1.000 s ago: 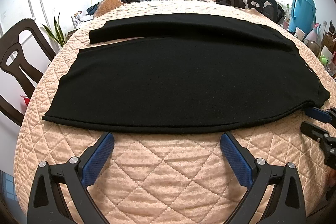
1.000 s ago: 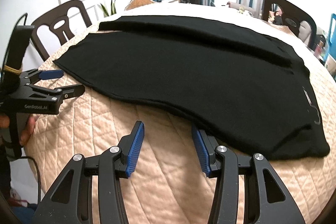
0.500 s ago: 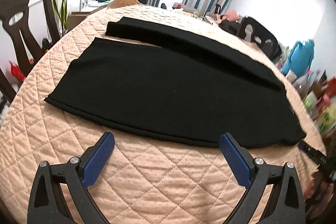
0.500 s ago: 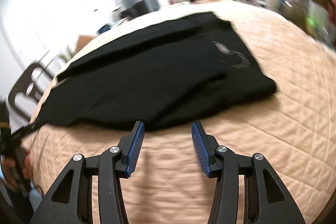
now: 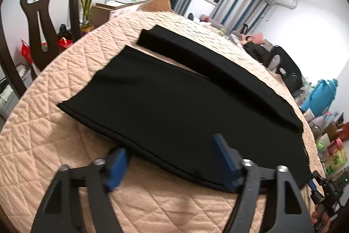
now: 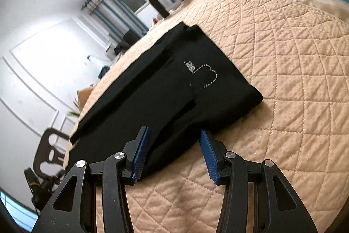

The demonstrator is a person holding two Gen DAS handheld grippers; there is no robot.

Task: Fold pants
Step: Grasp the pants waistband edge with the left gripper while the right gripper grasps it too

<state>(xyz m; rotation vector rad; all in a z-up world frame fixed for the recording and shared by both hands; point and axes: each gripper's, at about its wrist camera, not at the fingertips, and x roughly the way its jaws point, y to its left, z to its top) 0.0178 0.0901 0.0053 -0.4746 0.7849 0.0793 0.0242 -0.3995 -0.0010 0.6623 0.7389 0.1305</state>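
While both tools sit at the near hem of the pants point(image 5: 174, 106), I judge the step in hand to be gripping that long edge so I can lift the near leg over the far one. My left tool point(image 5: 172, 158) is spread wide and holds nothing; its blue fingers point(image 5: 116, 164) straddle the edge, one beside the cloth and one over it. To do this well, I should slide one finger under the hem, pinch only that layer, and leave the cover point(image 5: 43, 106) alone. The pants are black, matte and soft, spread flat across the desk, legs side by side with a narrow gap. The cover is peach, quilted in puffy diamonds, likely to snag. My right tool point(image 6: 174, 154) is open too, empty, straddling the edge near the waist, where pale dotted stitching point(image 6: 202, 73) shows. Both should rise together.
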